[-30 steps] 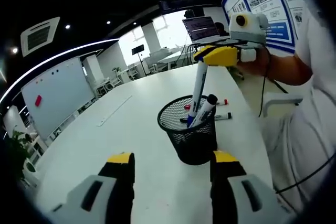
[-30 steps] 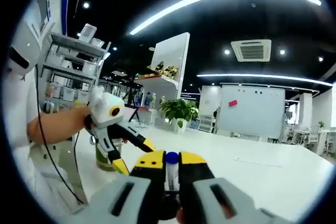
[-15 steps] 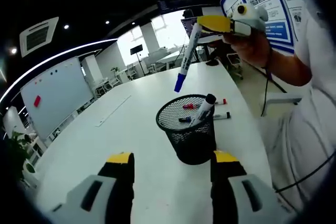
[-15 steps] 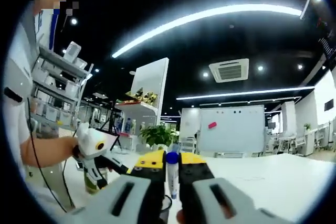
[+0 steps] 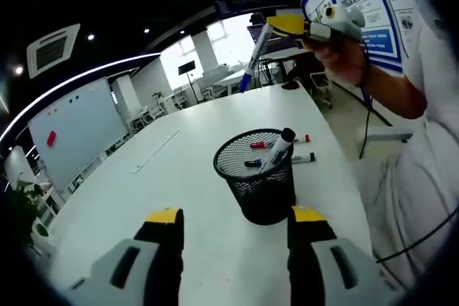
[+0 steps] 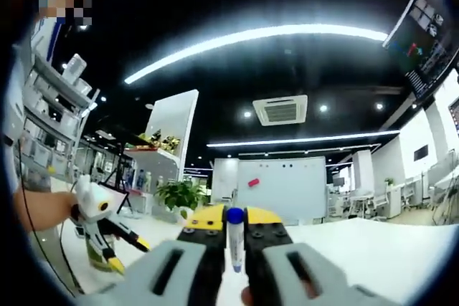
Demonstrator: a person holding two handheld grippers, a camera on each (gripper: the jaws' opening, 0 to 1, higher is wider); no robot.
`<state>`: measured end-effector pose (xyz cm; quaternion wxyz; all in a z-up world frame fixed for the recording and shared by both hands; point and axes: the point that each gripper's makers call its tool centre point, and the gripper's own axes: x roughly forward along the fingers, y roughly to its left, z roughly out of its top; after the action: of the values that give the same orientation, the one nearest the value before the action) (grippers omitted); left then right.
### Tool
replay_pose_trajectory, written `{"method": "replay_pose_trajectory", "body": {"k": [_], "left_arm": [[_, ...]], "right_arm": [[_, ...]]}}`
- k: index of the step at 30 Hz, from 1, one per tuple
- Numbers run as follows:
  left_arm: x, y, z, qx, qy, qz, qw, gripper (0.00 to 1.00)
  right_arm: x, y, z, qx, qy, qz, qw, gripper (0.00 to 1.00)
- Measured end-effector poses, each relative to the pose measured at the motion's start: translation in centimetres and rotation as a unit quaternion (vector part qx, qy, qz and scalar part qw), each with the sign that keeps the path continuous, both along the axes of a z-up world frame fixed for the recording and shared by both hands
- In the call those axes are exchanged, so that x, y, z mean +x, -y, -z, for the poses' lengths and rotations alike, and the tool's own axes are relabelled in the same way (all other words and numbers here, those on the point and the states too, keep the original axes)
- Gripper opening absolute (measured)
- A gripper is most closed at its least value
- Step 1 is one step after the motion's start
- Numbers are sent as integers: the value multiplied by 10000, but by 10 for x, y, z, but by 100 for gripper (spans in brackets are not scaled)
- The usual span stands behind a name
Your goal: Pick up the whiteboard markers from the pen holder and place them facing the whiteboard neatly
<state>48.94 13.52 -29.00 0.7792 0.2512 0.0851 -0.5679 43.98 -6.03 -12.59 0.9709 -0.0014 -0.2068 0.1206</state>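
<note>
A black mesh pen holder [image 5: 258, 180] stands on the white table [image 5: 179, 198], just beyond my open left gripper [image 5: 237, 214]. A black-capped marker [image 5: 278, 148] leans in it, with red and blue marker ends beside it. Two markers [image 5: 305, 157] lie on the table behind the holder. My right gripper [image 5: 290, 25] is high above the holder, shut on a blue-capped marker [image 5: 252, 55] held clear of it. In the right gripper view that marker [image 6: 234, 238] stands between the shut jaws of the right gripper [image 6: 234, 216]. The left gripper [image 6: 107, 227] appears low on the left.
A whiteboard [image 5: 72, 130] stands beyond the table's far left side, also seen as the whiteboard [image 6: 280, 188] straight ahead. A thin pale strip [image 5: 156, 150] lies on the table toward it. A person in white [image 5: 423, 127] stands at the right. A potted plant [image 6: 179, 193] sits by shelves.
My right gripper has drawn the blue-capped marker out of the holder and raised it well above, tilting it. The left gripper has stayed put.
</note>
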Motion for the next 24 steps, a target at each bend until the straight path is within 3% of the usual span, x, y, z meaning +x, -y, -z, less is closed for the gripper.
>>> {"method": "replay_pose_trajectory", "body": {"k": [11,24], "left_arm": [[1,0,0,6,3,-8,10000,59],[-1,0,0,16,27,8,10000,58]], "right_arm": [[0,34,15,-149,-146,811,9965,8],[2,60,38,-87,-422,1191,9920,8]]}}
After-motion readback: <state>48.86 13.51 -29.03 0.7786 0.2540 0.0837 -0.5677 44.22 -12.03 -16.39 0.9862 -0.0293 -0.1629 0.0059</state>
